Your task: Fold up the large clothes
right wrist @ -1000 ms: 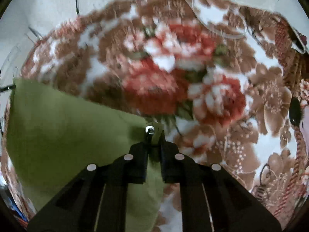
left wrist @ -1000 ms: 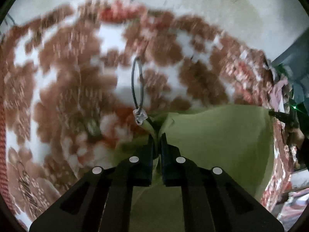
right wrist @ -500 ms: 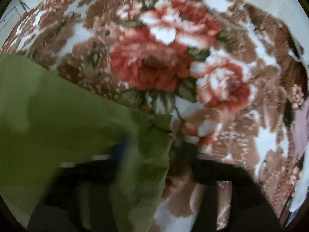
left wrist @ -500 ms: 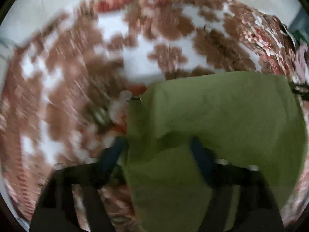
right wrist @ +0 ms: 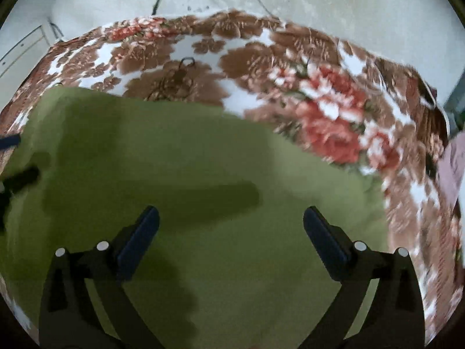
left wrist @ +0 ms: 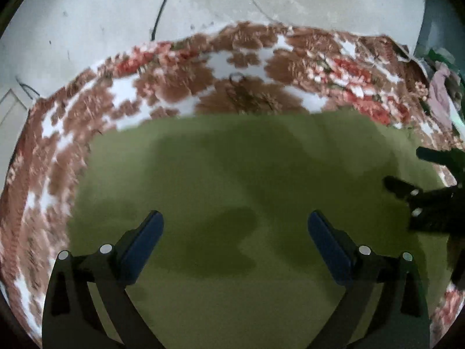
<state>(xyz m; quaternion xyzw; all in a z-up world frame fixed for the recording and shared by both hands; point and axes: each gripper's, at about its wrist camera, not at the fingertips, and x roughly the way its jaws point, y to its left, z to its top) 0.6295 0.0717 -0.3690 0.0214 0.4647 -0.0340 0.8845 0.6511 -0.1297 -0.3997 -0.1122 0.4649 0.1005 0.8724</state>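
Clearance over the folding surface.
The green garment (left wrist: 232,180) lies flat on the floral blanket (left wrist: 162,87); nothing stands between the wide-apart jaws of the left gripper (left wrist: 235,229) or right gripper (right wrist: 231,221). A thin wire loop (right wrist: 188,60) lies beyond the garment's far edge.

A floral blanket (left wrist: 180,87) in brown, red and white lay ahead of the gripper and to its sides. Beyond it stood a pale wall (left wrist: 319,0), and a thin dark cable (left wrist: 162,5) ran down it. A small wire ring (right wrist: 187,61) lay on the blanket, far ahead. Pinkish cloth (right wrist: 453,168) showed at the right edge.
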